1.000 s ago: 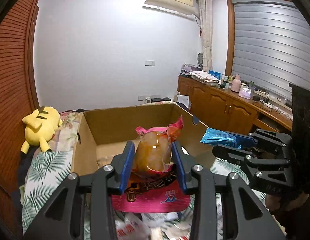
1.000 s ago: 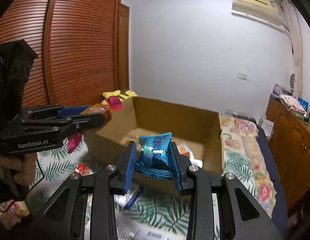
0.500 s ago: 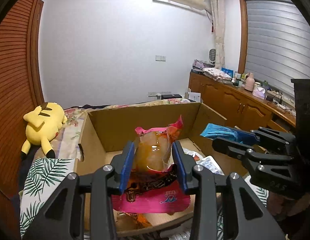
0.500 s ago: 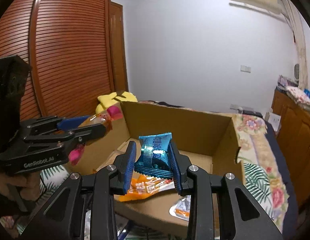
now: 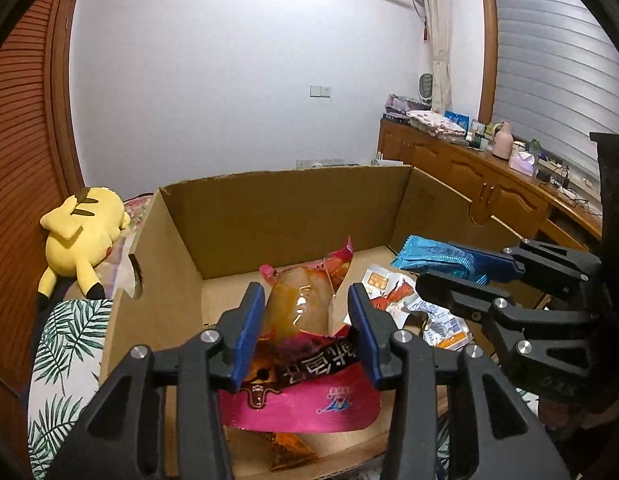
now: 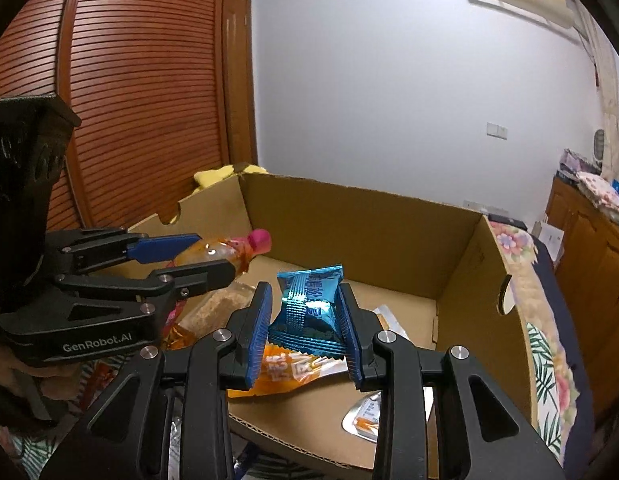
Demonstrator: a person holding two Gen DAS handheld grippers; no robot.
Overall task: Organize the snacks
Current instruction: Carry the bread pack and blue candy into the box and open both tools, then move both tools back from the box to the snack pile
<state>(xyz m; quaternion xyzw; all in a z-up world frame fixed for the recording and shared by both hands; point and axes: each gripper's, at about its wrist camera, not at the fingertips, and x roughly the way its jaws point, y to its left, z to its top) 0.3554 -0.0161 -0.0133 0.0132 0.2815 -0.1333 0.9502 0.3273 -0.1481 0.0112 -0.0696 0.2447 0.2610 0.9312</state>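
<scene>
Left claw [image 5: 305, 320] grasping a pink-and-orange snack pouch [image 5: 301, 344] at frame centre, right claw [image 6: 307, 332] grasping a blue foil packet [image 6: 309, 304], both held over the open cardboard box [image 6: 369, 240].

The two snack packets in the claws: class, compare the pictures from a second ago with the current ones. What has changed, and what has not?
Both claws moved forward from outside the cardboard box to above its inside. The left claw carried the pink packet, the right claw the blue packet. Nothing was released or newly grasped. The box, the loose snacks inside it and the yellow plush toy stayed put.
</scene>
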